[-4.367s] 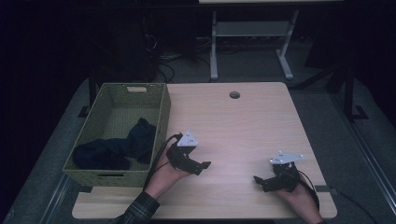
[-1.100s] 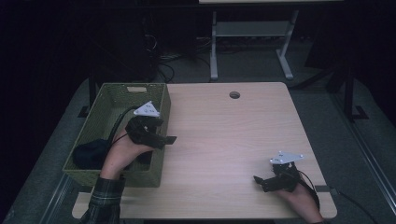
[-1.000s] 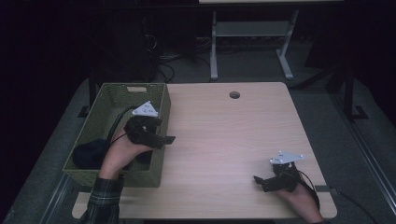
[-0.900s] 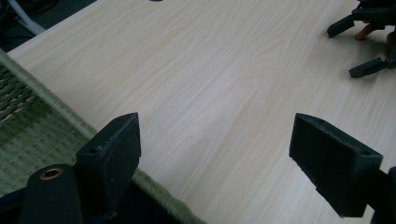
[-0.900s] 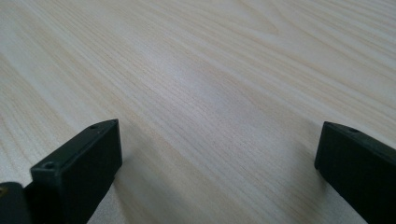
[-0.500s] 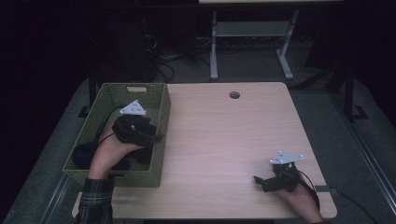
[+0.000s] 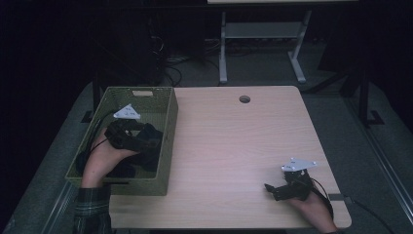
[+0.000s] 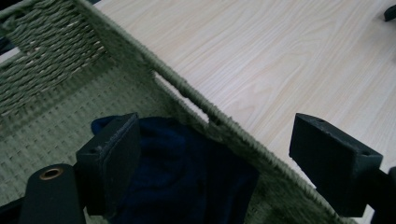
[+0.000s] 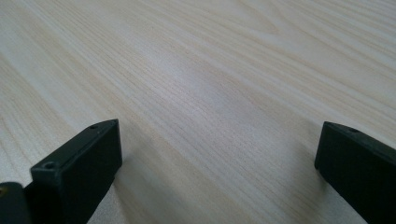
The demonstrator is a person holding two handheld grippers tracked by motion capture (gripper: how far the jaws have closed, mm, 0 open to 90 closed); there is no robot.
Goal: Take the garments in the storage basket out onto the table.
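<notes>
Reaching into the basket is the step I am doing now, I judge. The wooden table (image 7: 243, 146) takes the middle of the high view, and it is the biggest thing here. On its left part stands the green woven basket (image 7: 168, 131), with its long wall running down the frame. Inside the basket lies the dark blue cloth (image 8: 187, 182), bunched on the woven floor; in the left gripper view it sits at the bottom middle, just beside the basket wall with the handle slot.

My left gripper (image 7: 141, 139) hangs over the basket, in the left middle of the high view. Its jaws stand wide apart and hold nothing. In the left gripper view one jaw is over the cloth at the lower left, and the other is at the right, on the far side of the rim, over the bare table. So the jaws straddle the basket wall.

My right gripper (image 7: 280, 190) rests low on the table at the lower right of the high view, well apart from the basket. Its jaws are also wide apart, with only wood grain between them.

For the next move, I think I must bring both left jaws inside the wall, lower them on a fold of the cloth, and then close.
</notes>
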